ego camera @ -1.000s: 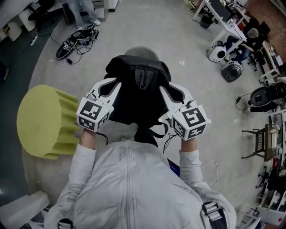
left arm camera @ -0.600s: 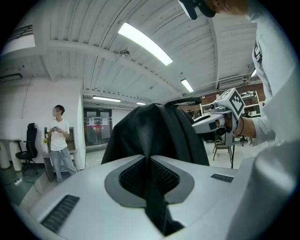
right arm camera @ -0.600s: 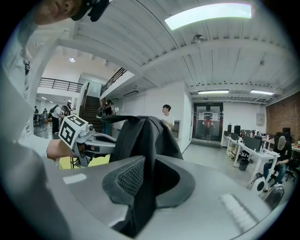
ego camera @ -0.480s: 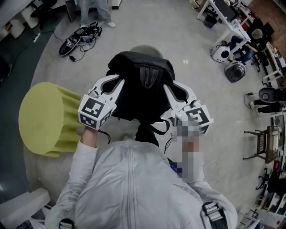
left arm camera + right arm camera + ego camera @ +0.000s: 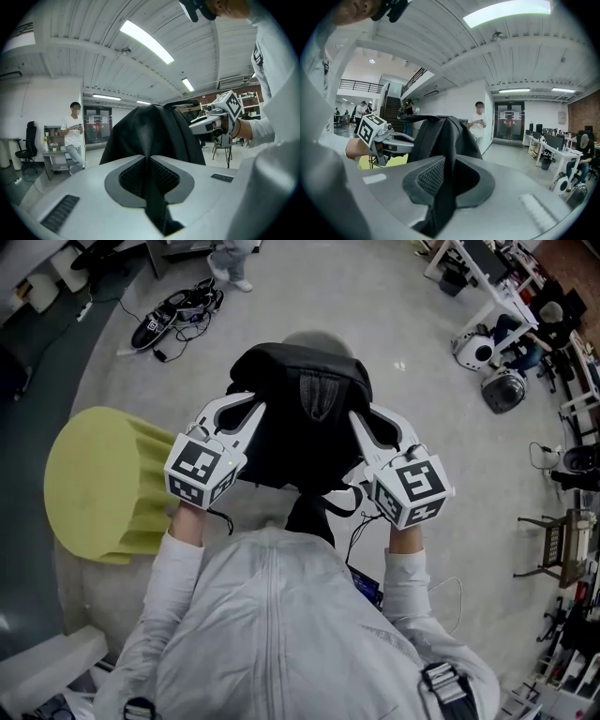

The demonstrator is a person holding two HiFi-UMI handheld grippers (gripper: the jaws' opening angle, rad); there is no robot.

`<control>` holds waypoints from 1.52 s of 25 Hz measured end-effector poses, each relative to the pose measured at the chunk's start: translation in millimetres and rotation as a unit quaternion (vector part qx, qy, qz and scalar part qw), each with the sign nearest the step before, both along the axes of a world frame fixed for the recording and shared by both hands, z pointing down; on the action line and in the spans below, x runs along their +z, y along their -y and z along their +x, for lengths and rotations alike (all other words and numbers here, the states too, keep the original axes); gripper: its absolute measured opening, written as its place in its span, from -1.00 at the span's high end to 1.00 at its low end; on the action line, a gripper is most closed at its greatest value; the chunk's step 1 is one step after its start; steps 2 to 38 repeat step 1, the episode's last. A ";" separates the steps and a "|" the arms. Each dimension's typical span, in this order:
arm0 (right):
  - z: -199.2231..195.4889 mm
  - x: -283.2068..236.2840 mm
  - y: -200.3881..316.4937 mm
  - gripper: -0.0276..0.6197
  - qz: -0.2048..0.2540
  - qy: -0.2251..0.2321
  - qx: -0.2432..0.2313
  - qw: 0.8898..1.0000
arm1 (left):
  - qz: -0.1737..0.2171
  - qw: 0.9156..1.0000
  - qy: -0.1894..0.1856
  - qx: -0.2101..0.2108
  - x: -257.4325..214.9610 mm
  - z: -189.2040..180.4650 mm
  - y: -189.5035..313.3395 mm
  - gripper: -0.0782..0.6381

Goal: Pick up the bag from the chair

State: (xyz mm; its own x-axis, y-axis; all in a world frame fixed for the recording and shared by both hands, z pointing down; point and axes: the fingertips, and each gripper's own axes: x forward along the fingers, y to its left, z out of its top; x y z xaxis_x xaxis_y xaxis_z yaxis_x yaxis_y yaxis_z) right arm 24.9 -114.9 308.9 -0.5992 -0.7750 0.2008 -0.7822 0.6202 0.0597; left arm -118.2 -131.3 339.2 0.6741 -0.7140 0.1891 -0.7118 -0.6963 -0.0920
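Both tongs are clamped on black fabric of the bag (image 5: 300, 423): the left tongs (image 5: 246, 411) pinch its left side, the right tongs (image 5: 360, 420) its right (a fold sits between each pair). The bag hangs between them, just right of the yellow stool (image 5: 94, 484).

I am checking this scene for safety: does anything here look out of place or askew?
Mostly no. The black backpack is held evenly, its fabric pinched in the left tongs and the right tongs. Only a heap of cables and gear lies loose on the open floor, and the backpack's straps dangle.
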 end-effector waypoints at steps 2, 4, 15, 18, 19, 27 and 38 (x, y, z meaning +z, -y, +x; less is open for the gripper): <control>-0.6 0.3 0.9 0.75 -0.001 0.001 0.000 1.000 | 0.000 1.000 0.001 0.000 -0.2 -0.7 1.0 0.69; -0.6 0.3 0.9 0.75 -0.001 0.001 0.000 1.000 | 0.000 1.000 0.001 0.000 -0.2 -0.7 1.0 0.69; -0.6 0.3 0.9 0.75 -0.001 0.001 0.000 1.000 | 0.000 1.000 0.001 0.000 -0.2 -0.7 1.0 0.69; -0.6 0.3 0.9 0.75 -0.001 0.001 0.000 1.000 | 0.000 1.000 0.001 0.000 -0.2 -0.7 1.0 0.69; -0.6 0.3 0.9 0.75 -0.001 0.001 0.000 1.000 | 0.000 1.000 0.001 0.000 -0.2 -0.7 1.0 0.69; -0.6 0.3 0.9 0.75 -0.001 0.001 0.000 1.000 | 0.000 1.000 0.001 0.000 -0.2 -0.7 1.0 0.69; -0.6 0.3 0.9 0.75 -0.001 0.001 0.000 1.000 | 0.000 1.000 0.001 0.000 -0.2 -0.7 1.0 0.69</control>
